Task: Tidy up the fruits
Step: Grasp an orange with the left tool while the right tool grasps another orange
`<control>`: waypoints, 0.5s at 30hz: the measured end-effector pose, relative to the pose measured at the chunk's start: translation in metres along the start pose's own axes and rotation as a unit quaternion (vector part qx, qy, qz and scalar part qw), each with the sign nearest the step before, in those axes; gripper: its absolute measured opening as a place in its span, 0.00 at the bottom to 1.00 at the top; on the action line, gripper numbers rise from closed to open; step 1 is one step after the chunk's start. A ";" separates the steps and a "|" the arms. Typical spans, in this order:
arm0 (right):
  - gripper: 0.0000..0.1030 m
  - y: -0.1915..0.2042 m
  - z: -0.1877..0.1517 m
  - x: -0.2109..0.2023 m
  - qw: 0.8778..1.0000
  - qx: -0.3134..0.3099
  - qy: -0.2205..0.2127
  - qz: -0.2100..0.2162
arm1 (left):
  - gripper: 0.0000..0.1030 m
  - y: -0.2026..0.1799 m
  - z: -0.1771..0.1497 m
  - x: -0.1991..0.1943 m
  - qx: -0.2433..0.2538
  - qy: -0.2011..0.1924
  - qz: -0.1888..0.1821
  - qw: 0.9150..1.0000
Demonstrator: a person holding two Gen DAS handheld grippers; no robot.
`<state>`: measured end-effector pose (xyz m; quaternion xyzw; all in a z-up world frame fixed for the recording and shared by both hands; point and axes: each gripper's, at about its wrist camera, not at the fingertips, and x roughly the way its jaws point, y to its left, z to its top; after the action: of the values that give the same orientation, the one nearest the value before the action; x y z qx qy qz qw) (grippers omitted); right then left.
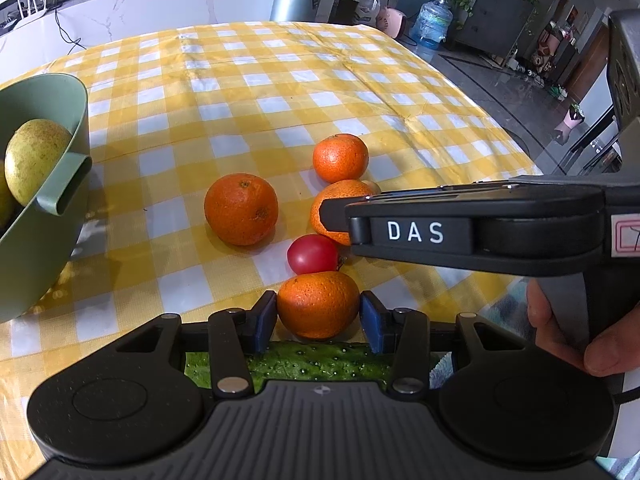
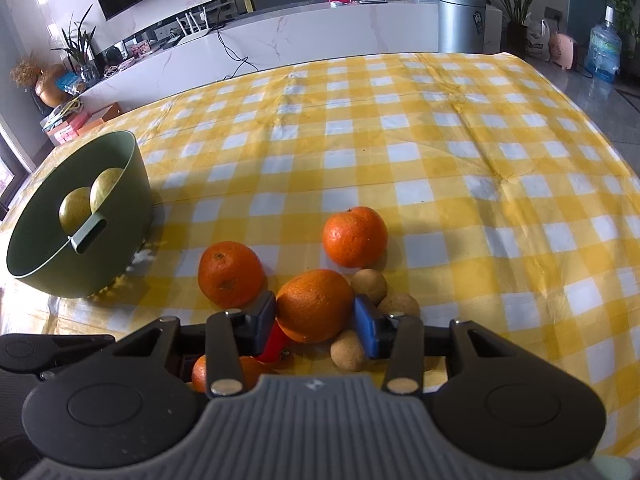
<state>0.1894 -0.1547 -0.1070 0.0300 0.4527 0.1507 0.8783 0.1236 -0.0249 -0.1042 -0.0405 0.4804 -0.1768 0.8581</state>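
We see four oranges: one (image 1: 318, 304) nearest us beside a red tomato (image 1: 313, 254), one (image 2: 314, 306) in the middle touching small round tan fruits (image 2: 369, 285), one (image 2: 231, 274) to the left and one (image 2: 355, 236) farthest back, both standing apart. A green bowl (image 2: 132, 184) at left holds two yellow-green pears (image 2: 105, 190). A green cucumber (image 1: 316, 364) lies crosswise at the near edge.

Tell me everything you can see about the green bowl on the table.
The green bowl is a deep, round, matte container that looks like plastic, with a hollow slot-like handle on its near rim. It sits at the left of the yellow checked tablecloth, apart from the loose oranges. Inside lie two yellow-green fruits, side by side against the wall. Neither gripper touches it.
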 end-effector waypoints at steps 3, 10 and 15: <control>0.37 -0.001 0.000 -0.001 1.000 0.000 -0.003 -0.003 | 0.49 0.001 0.000 -0.001 -0.005 -0.004 0.000 1.000; 0.36 0.000 -0.004 -0.010 1.000 -0.006 -0.019 -0.003 | 0.49 0.001 -0.001 -0.015 -0.009 -0.020 0.002 1.000; 0.36 -0.003 -0.006 -0.019 0.999 0.004 -0.033 0.016 | 0.49 -0.001 -0.001 -0.027 -0.010 -0.030 0.005 0.999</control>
<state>0.1754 -0.1640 -0.0965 0.0457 0.4238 0.1623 0.8899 0.1097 -0.0164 -0.0831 -0.0526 0.4562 -0.1666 0.8725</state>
